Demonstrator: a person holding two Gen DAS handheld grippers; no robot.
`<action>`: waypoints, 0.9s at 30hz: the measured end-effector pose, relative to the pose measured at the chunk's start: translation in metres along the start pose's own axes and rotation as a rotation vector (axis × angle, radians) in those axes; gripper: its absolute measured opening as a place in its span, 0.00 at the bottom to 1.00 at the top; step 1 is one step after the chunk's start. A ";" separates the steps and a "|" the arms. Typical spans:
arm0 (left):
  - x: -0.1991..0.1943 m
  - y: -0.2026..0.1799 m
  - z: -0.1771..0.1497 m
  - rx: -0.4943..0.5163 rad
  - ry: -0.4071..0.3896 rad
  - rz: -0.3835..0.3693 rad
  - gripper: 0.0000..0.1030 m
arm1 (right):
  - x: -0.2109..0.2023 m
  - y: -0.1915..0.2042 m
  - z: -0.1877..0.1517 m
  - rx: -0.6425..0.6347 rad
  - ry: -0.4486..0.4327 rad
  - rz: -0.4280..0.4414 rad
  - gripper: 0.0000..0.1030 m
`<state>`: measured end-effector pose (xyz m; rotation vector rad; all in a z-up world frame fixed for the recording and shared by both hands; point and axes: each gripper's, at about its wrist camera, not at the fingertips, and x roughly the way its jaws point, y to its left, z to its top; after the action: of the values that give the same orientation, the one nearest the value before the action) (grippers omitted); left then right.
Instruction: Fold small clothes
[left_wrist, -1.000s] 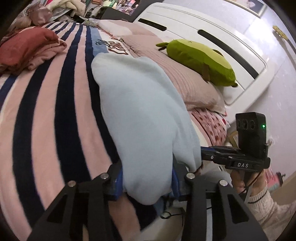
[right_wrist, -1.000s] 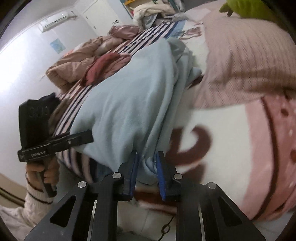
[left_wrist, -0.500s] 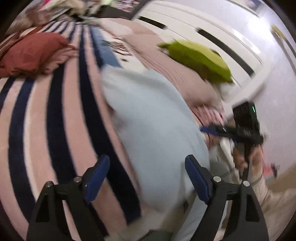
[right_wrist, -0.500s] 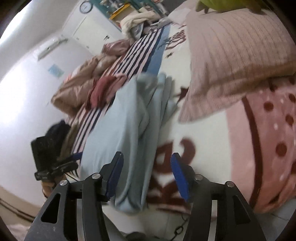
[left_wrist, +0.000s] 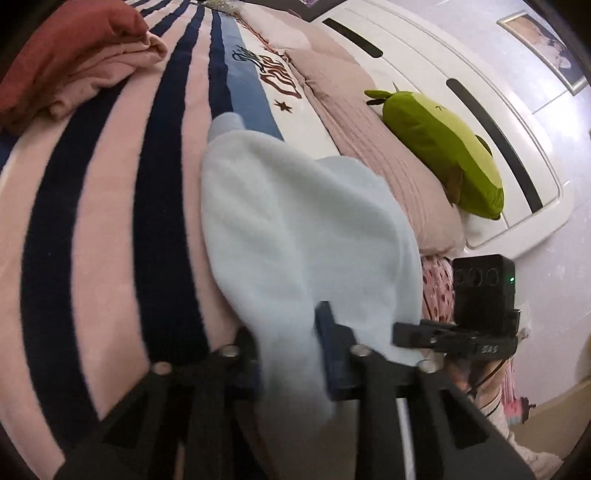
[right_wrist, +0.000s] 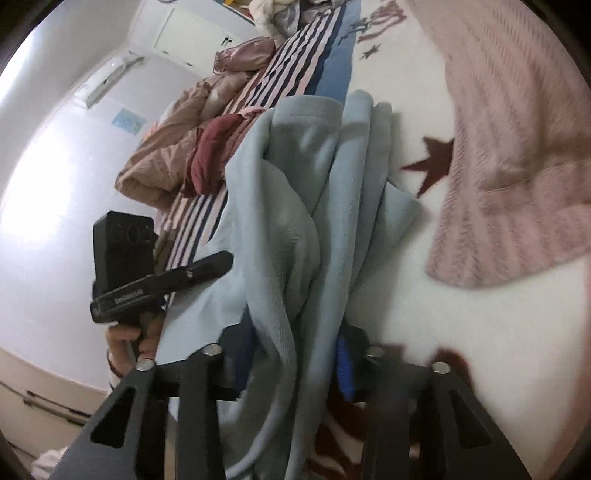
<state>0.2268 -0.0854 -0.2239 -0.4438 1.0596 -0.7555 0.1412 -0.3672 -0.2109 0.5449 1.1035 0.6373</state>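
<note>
step: you gripped the near edge for a fold | left gripper (left_wrist: 288, 354) and right gripper (right_wrist: 291, 365) each pinched the light blue garment (left_wrist: 295, 221) | next: carry both corners evenly across

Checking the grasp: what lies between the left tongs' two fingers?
Light blue garment fabric fills the gap between the left tongs, seen in the left wrist view.

Both wrist cameras look close along their fingers, sharing the light blue garment (left_wrist: 295, 229)
</note>
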 end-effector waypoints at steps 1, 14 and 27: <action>-0.001 -0.003 0.000 0.017 -0.007 0.017 0.12 | 0.000 0.001 -0.001 -0.004 -0.004 0.009 0.19; -0.116 -0.075 0.010 0.249 -0.210 0.108 0.09 | -0.031 0.106 0.015 -0.233 -0.174 0.101 0.13; -0.342 -0.079 0.002 0.297 -0.449 0.412 0.09 | 0.030 0.318 0.044 -0.508 -0.192 0.296 0.13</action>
<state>0.1060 0.1142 0.0387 -0.1194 0.5751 -0.4063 0.1289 -0.1266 0.0041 0.3184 0.6475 1.0620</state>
